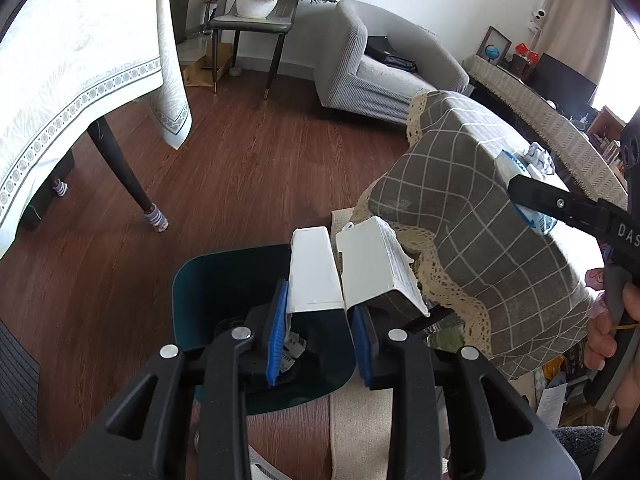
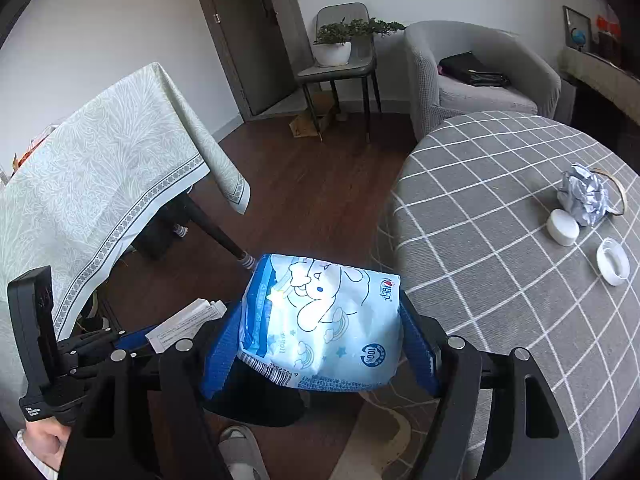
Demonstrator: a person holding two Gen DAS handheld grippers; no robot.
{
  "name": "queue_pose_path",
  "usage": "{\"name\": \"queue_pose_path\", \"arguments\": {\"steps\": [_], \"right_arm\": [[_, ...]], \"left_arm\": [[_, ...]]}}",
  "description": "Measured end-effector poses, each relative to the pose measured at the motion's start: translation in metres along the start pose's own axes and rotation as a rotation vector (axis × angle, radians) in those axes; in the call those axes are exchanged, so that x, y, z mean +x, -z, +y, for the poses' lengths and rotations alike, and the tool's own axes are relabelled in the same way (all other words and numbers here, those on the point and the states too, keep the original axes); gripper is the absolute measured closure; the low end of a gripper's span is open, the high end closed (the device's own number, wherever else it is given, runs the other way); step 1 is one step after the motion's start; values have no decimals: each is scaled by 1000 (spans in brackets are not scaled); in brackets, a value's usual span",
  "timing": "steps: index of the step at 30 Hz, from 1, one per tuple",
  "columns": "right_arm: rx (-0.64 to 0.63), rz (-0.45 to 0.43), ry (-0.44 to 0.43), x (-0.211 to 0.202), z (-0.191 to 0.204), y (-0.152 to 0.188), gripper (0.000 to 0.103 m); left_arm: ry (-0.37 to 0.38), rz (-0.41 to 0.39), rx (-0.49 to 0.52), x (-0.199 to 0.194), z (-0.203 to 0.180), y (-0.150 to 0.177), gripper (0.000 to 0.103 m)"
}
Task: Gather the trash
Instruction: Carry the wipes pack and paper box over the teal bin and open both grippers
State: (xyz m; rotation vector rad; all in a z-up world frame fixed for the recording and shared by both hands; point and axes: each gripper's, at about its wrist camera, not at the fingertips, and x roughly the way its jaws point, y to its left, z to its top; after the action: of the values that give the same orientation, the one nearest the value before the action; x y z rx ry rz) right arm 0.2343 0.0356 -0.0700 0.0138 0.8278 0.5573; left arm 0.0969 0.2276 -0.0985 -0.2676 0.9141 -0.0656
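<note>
Two hand-held grippers carry trash beside a round table [image 2: 500,280] with a grey checked cloth. The left gripper [image 1: 320,340] is pinched nearly shut on a flattened white carton [image 1: 352,268], which sticks out past its blue pads [image 1: 277,332]. Directly below it on the wooden floor stands a dark green bin [image 1: 224,292], with something pale already inside. The right gripper [image 2: 320,344] is held wide, clamped across a light blue tissue pack [image 2: 324,320] (a cartoon dog is printed on it). The step in hand appears to be dropping the carton: it should go best if the carton is centred over the bin's mouth and lowered before the pads part, so it cannot glance off the rim. Crumpled paper [image 2: 584,196] and two white caps [image 2: 563,227] wait on the table.
</note>
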Motion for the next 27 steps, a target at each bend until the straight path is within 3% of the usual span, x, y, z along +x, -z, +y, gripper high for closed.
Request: {"name": "queue_pose_path", "arguments": {"steps": [10, 15, 24, 27], "right_arm": [[-49, 73, -45, 34, 40, 1, 30], [-65, 95, -58, 48, 54, 1, 30], [-93, 153, -54, 75, 70, 7, 30], [-103, 179, -52, 86, 75, 11, 30]], "left_arm": [[-70, 147, 20, 33, 29, 27, 70], [-92, 178, 15, 39, 43, 37, 65], [-71, 104, 4, 17, 53, 33, 41], [-59, 71, -15, 6, 57, 29, 38]]}}
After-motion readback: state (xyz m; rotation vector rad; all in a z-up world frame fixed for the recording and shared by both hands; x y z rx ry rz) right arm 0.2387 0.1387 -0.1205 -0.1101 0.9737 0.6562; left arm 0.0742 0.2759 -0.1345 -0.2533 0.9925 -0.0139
